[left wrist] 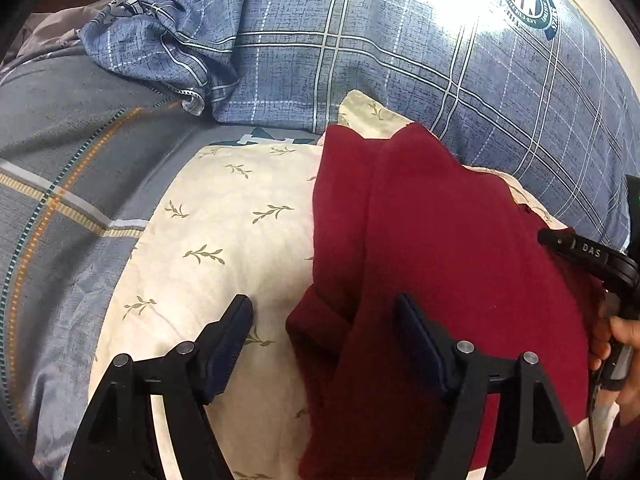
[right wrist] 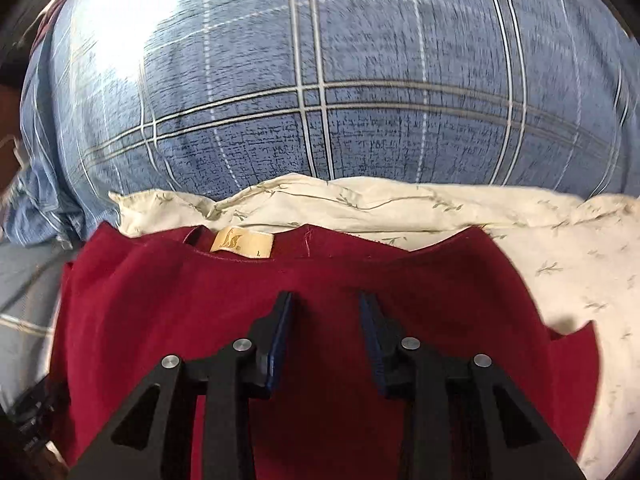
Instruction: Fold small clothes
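A dark red garment (left wrist: 440, 248) lies partly folded on a cream leaf-print pillow (left wrist: 224, 232). My left gripper (left wrist: 324, 304) is open over the garment's left edge, one finger above the pillow, the other above the cloth. My right gripper (left wrist: 560, 240) shows at the right edge over the garment, held by a hand. In the right wrist view the garment (right wrist: 200, 300) lies with its neckline and tan label (right wrist: 242, 243) facing away. My right gripper (right wrist: 326, 300) is open just above the cloth, holding nothing.
A blue plaid duvet (left wrist: 400, 60) rises behind the pillow and also shows in the right wrist view (right wrist: 320, 80). A grey striped sheet (left wrist: 60, 168) lies to the left. The cream pillow (right wrist: 560, 272) extends right of the garment.
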`<state>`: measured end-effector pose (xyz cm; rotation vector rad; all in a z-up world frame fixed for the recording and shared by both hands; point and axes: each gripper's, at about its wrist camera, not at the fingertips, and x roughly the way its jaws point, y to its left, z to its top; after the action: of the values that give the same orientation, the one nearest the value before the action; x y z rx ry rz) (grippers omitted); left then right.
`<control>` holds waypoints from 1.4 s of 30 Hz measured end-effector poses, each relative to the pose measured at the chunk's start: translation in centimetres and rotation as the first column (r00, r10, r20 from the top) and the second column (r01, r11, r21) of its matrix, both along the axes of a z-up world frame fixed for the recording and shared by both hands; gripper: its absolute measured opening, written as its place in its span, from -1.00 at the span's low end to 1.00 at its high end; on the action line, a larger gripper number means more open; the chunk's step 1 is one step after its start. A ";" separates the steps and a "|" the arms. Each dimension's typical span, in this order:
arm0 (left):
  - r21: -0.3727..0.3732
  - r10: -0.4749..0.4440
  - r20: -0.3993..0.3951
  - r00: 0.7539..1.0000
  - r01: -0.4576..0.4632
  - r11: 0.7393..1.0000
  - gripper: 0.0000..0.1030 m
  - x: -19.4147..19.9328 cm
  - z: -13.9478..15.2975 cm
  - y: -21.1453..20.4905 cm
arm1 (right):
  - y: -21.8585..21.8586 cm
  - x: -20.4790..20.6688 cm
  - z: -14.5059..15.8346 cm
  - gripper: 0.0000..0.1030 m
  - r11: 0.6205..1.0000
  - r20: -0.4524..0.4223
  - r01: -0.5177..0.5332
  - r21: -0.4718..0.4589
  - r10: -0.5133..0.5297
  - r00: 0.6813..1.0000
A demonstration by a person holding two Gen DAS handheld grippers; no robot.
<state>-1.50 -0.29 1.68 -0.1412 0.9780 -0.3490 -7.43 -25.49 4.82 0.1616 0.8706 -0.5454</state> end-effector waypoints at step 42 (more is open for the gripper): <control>-0.096 0.008 -0.062 0.998 -0.014 0.995 0.44 -0.2 0.8 3.1 | 16.2 10.7 -1.5 0.14 0.910 -0.062 -0.390 0.139 0.402 0.914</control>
<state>-1.71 2.76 2.47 -0.2463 1.0209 -0.3834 3.28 -9.31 3.32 0.0692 0.9942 -0.1170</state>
